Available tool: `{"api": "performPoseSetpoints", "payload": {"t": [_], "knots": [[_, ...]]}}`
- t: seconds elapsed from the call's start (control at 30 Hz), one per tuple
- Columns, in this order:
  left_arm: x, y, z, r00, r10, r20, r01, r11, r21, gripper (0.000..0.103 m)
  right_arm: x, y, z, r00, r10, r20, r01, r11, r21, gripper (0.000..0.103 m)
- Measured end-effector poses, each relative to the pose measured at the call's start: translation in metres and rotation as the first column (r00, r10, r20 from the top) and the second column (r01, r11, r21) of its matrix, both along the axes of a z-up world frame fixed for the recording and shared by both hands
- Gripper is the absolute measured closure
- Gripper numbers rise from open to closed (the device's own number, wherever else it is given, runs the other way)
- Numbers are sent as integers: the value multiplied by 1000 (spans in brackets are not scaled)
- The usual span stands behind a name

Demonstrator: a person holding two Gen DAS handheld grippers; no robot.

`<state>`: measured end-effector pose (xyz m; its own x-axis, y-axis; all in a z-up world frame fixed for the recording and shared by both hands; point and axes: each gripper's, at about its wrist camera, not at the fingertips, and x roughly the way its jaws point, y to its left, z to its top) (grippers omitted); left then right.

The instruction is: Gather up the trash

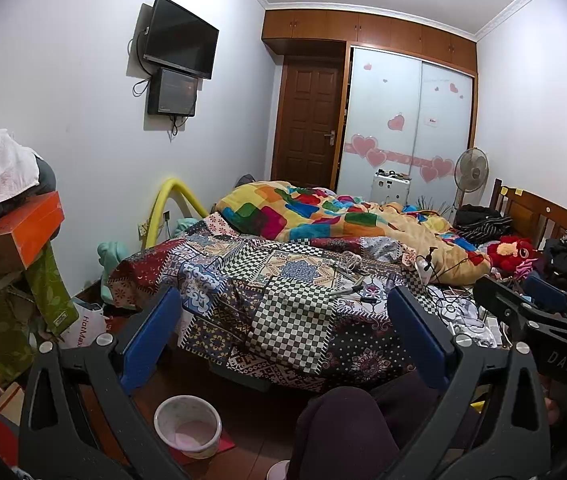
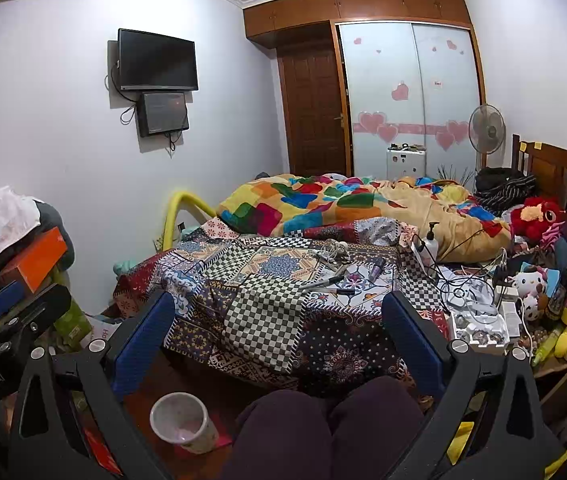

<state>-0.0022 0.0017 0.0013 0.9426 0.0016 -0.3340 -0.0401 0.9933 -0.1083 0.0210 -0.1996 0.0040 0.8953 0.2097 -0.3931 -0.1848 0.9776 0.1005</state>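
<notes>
Currently both hand-held grippers hang wide open and empty above the person's dark-trousered knees: the left hand-held gripper and the right hand-held gripper face the patchwork-covered bed. Below and left of each, a small white plastic bin stands on the wooden floor.
</notes>
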Motion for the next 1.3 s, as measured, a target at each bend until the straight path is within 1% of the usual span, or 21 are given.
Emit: {"api": "performPoseSetpoints", "payload": {"t": [1.3], "knots": [[-2, 0, 2, 1000, -2, 5, 2, 1000, -3, 0, -2, 0, 2, 1000, -1, 6, 1, 1000, -7, 0]]}}
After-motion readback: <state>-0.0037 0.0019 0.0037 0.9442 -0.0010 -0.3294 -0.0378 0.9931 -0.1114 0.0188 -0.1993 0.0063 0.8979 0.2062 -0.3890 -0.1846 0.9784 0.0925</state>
